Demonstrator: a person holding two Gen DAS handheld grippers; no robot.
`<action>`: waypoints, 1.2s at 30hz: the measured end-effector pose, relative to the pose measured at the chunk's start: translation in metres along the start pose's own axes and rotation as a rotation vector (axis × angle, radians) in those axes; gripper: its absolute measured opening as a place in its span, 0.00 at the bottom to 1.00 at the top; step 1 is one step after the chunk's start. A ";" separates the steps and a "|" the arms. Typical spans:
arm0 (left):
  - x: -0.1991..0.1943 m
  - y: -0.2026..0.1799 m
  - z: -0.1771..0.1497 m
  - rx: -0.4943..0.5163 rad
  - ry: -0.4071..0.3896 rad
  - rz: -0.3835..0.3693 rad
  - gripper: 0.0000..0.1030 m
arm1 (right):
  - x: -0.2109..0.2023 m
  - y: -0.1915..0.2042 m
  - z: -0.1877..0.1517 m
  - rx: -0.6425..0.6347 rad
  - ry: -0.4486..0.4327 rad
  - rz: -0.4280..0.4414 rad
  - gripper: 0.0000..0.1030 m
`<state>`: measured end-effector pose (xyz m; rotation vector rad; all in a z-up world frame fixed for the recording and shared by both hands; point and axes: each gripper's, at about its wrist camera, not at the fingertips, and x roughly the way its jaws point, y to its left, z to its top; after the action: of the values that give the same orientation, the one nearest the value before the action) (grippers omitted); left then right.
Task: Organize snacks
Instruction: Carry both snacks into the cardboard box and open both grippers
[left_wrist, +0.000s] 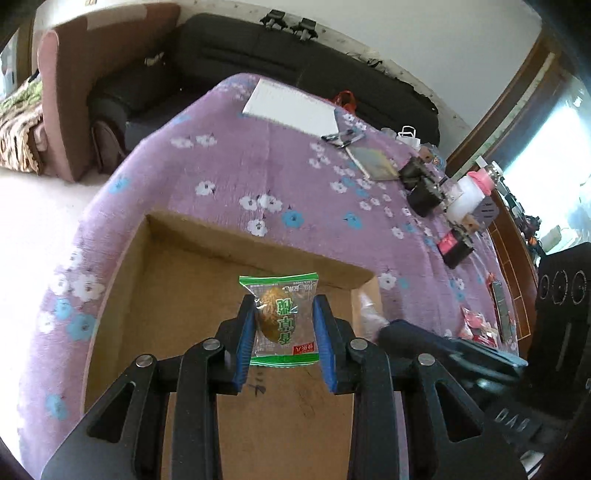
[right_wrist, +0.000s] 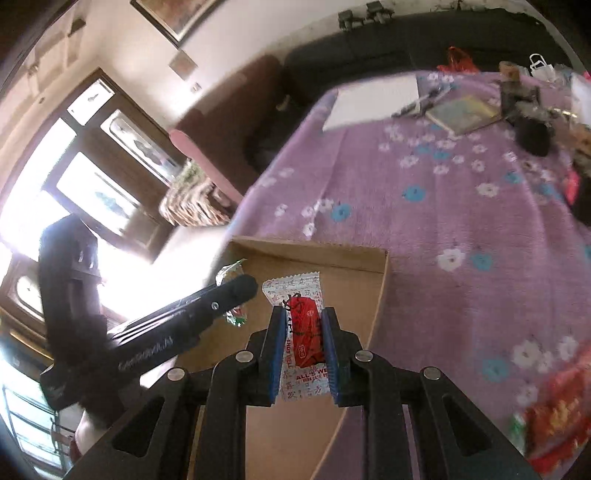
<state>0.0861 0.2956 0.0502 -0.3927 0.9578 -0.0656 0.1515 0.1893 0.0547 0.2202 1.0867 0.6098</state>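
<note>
Nearest the lens, our left tool (left_wrist: 284, 325) had its blue pads (left_wrist: 246, 339) clamped on a clear snack packet with green ends (left_wrist: 280, 321), a brownish oval piece showing inside. We held that packet above the open cardboard box (left_wrist: 184, 280), whose bare brown floor lay directly beneath it. The box sat on a counter covered in a purple flowered cloth (left_wrist: 229, 170).

Our right tool (right_wrist: 303, 343) was likewise closed, gripping a white-and-red printed snack packet (right_wrist: 304, 332) upright between its pads, also over the cardboard box (right_wrist: 354, 280) near its far right corner. In the right wrist view, the left tool (right_wrist: 229, 295) reached in from the left over the same box, the green-ended packet just showing at its tip.

Farther back on the cloth lay a white pad (left_wrist: 295, 107), pens (left_wrist: 343, 138) and a small book (left_wrist: 373, 162), with several dark objects along the right edge. A pile of red snack packets (right_wrist: 554, 417) rested on the cloth to the right of the box, too blurred for us to read. A dark sofa (left_wrist: 295, 55) stood behind the counter.
</note>
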 end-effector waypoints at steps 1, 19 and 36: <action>0.004 0.002 0.000 -0.009 0.006 -0.002 0.27 | 0.008 0.001 0.000 -0.005 0.008 -0.007 0.19; -0.006 0.027 -0.008 -0.170 -0.013 -0.046 0.44 | 0.012 0.006 -0.009 -0.118 -0.088 -0.122 0.30; -0.115 -0.071 -0.108 -0.100 -0.123 -0.210 0.54 | -0.133 -0.084 -0.096 -0.022 -0.249 -0.195 0.36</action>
<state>-0.0595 0.2239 0.1097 -0.5825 0.7983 -0.1836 0.0541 0.0337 0.0732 0.1640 0.8483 0.4065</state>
